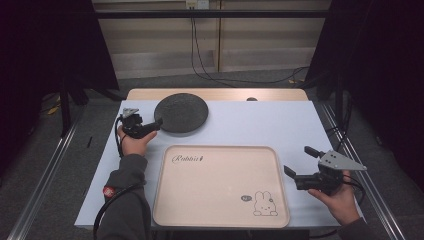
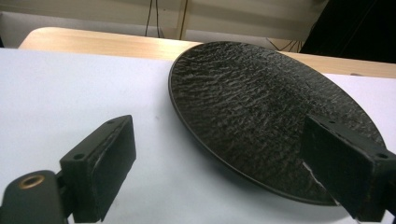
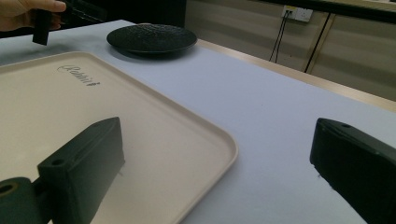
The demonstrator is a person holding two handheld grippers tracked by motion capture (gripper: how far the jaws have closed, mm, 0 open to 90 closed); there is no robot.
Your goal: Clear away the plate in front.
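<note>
High view: our left gripper (image 1: 156, 124), jaws spread, reaches the black plate (image 1: 181, 114); we should straddle its near rim squarely before pinching.

black textured plate (image 1: 181, 113), beige rabbit-print tray (image 1: 210, 195)

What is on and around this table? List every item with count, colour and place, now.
plate: one, black, textured, far left part of the table, at the left tongs.
tray: one, cream, rabbit drawing and lettering, near middle, nothing on it.
table cover: one, white, over the wooden table.
cables: dark, on the floor behind the table.
left tongs: one pair, black, open, one jaw over the plate's rim.
right tongs: one pair, black, open, right of the tray.
</note>
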